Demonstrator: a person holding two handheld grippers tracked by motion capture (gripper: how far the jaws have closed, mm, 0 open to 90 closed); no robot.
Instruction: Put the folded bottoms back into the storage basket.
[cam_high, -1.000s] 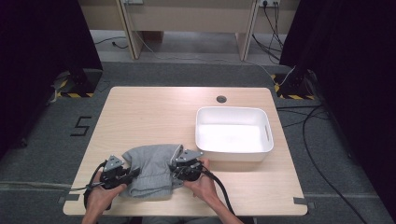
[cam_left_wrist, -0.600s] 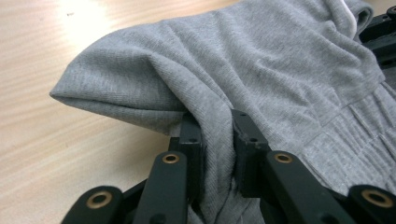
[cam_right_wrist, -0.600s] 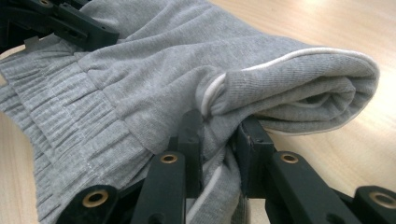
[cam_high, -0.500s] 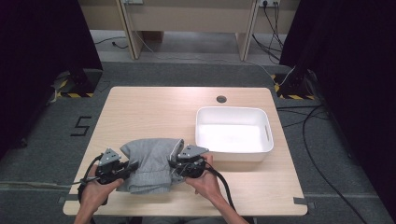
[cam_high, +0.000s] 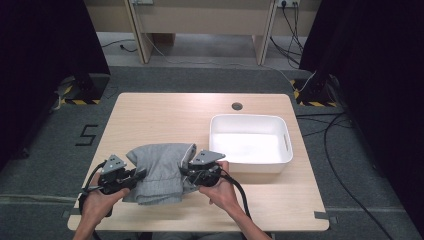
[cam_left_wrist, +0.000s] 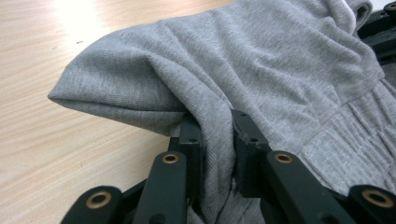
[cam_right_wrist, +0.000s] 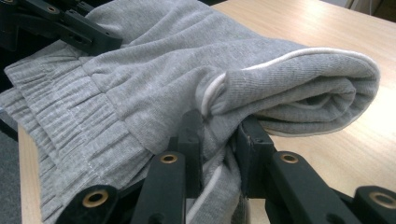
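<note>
Our left claw (cam_left_wrist: 217, 140) is nearly closed, its jaws clamped on a fold of the grey garment (cam_high: 161, 170); our right claw (cam_right_wrist: 219, 140) grips the opposite edge the same way. The garment hangs folded between them over the near part of the surface (cam_high: 165, 120), perhaps just brushing it, left of the white bin (cam_high: 250, 167).

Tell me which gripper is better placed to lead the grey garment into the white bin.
Right, probably. The right gripper grips the garment on the side next to the bin. The left gripper is shut on the far edge, with the whole garment between it and the bin.
</note>
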